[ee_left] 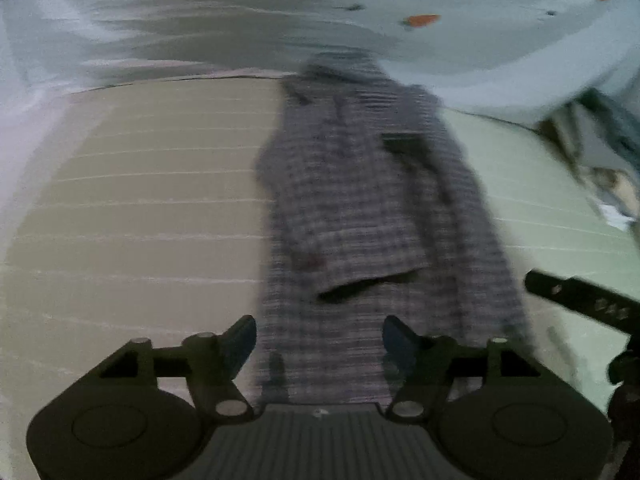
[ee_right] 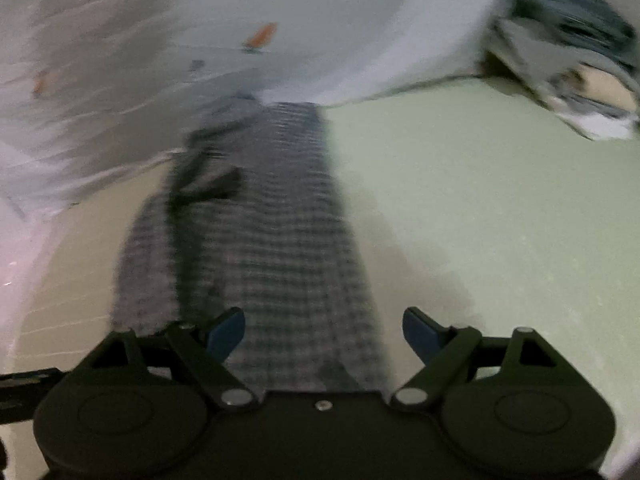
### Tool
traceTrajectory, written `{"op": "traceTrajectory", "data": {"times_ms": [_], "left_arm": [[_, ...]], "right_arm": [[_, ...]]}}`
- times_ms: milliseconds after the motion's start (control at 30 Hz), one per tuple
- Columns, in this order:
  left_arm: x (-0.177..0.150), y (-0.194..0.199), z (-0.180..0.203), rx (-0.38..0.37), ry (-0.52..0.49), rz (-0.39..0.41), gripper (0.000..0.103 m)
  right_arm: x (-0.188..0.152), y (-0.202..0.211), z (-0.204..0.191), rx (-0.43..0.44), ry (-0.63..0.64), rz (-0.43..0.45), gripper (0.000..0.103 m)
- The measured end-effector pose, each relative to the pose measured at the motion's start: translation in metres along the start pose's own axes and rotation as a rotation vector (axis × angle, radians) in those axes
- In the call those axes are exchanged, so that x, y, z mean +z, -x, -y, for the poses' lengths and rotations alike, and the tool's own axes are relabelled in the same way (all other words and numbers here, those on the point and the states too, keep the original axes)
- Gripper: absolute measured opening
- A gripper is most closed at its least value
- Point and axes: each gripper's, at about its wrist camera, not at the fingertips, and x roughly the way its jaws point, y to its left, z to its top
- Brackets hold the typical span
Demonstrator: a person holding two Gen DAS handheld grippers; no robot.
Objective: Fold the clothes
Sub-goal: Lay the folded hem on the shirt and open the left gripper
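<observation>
Checked garment lies lengthwise on the pale surface, running ahead of both grippers. Left gripper jaws apart over its near end; right gripper likewise. No legible writing.

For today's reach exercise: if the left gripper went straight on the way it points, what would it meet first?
Probably the checked shirt, lying straight ahead between the open left gripper fingers; blur leaves depth unclear.

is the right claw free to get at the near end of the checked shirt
Probably yes. The right claw is open, holds nothing, and the checked shirt lies flat on the bed right ahead between its fingers, nothing covering that end.
</observation>
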Motion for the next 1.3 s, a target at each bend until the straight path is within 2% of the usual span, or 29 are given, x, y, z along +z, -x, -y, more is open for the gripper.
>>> {"op": "traceTrajectory", "data": {"times_ms": [100,167,200,267,400,533,567,600,633,667,700,733,767,900,1000,1167,1300], "left_arm": [[0.001,0.004,-0.028,0.052,0.036,-0.002,0.078],[0.005,0.007,-0.046,0.071,0.045,0.007,0.078],[0.007,0.009,-0.055,0.08,0.046,0.014,0.078],[0.013,0.013,-0.072,0.097,0.049,0.026,0.078],[0.025,0.017,-0.103,0.12,0.052,0.054,0.08],[0.034,0.016,-0.121,0.128,0.061,0.05,0.08],[0.035,0.016,-0.124,0.125,0.064,0.049,0.08],[0.036,0.016,-0.125,0.118,0.067,0.05,0.08],[0.038,0.015,-0.126,0.109,0.067,0.05,0.08],[0.039,0.014,-0.126,0.101,0.064,0.05,0.08],[0.04,0.014,-0.125,0.093,0.058,0.05,0.08],[0.041,0.013,-0.123,0.085,0.052,0.05,0.08],[0.042,0.013,-0.121,0.075,0.045,0.052,0.08],[0.043,0.008,-0.106,0.026,0.012,0.054,0.08],[0.039,0.003,-0.091,-0.011,-0.009,0.041,0.08],[0.027,-0.003,-0.063,-0.064,-0.048,0.019,0.08],[0.016,0.001,-0.042,-0.079,-0.066,0.014,0.08]], "right_arm": [[0.0,-0.011,-0.029,0.054,0.067,0.022,0.086],[-0.001,-0.02,-0.048,0.085,0.107,0.042,0.091],[-0.002,-0.026,-0.056,0.104,0.117,0.05,0.103],[-0.004,-0.037,-0.068,0.133,0.119,0.06,0.103],[-0.008,-0.058,-0.089,0.128,0.1,0.072,0.103],[-0.006,-0.075,-0.102,0.086,0.107,0.017,0.101],[-0.005,-0.078,-0.105,0.067,0.11,0.002,0.097],[-0.004,-0.08,-0.107,0.056,0.113,-0.011,0.083],[-0.005,-0.08,-0.107,0.062,0.116,-0.021,0.062],[-0.005,-0.081,-0.108,0.075,0.116,-0.03,0.05],[-0.005,-0.08,-0.107,0.093,0.118,-0.037,0.027],[-0.005,-0.079,-0.107,0.112,0.123,-0.036,0.01],[-0.005,-0.074,-0.107,0.124,0.127,-0.023,0.002],[-0.005,-0.042,-0.098,0.17,0.112,0.045,0.003],[-0.007,-0.019,-0.089,0.159,0.08,0.082,0.002],[-0.018,0.007,-0.061,0.119,0.001,0.097,0.002],[-0.032,0.031,-0.033,0.135,-0.107,0.092,0.002]]}}
